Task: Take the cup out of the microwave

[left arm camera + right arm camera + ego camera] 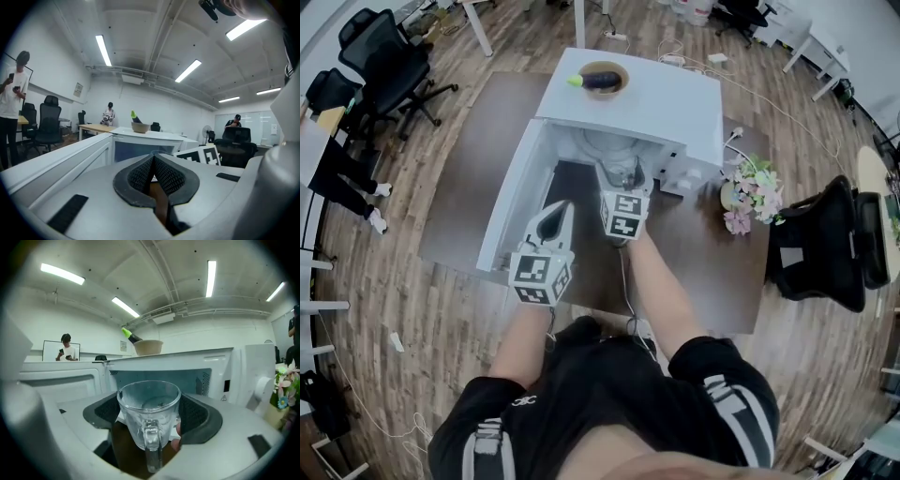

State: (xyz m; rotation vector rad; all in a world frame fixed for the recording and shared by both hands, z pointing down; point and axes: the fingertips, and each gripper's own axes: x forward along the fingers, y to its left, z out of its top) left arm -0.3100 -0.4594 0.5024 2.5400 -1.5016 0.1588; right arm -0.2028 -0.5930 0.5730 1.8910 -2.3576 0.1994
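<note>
A clear glass cup point(149, 404) with its handle toward the camera sits between the black pads of my right gripper point(150, 412), which is shut on it. In the head view that gripper point(621, 178) is just in front of the white microwave's point(675, 98) open cavity, over the brown table point(703, 244). The cup looks empty. The microwave door point(511, 202) hangs open to the left. My left gripper point(564, 208) is beside the door's inner face, lower left of the right one. In the left gripper view its jaws point(153, 158) are shut with nothing between them.
A bowl point(602, 79) holding a dark vegetable with a green tip stands on top of the microwave. A flower pot point(748, 194) is on the table's right. Office chairs point(386, 58) point(825, 246) flank the table. A cable point(787, 117) runs across the wooden floor.
</note>
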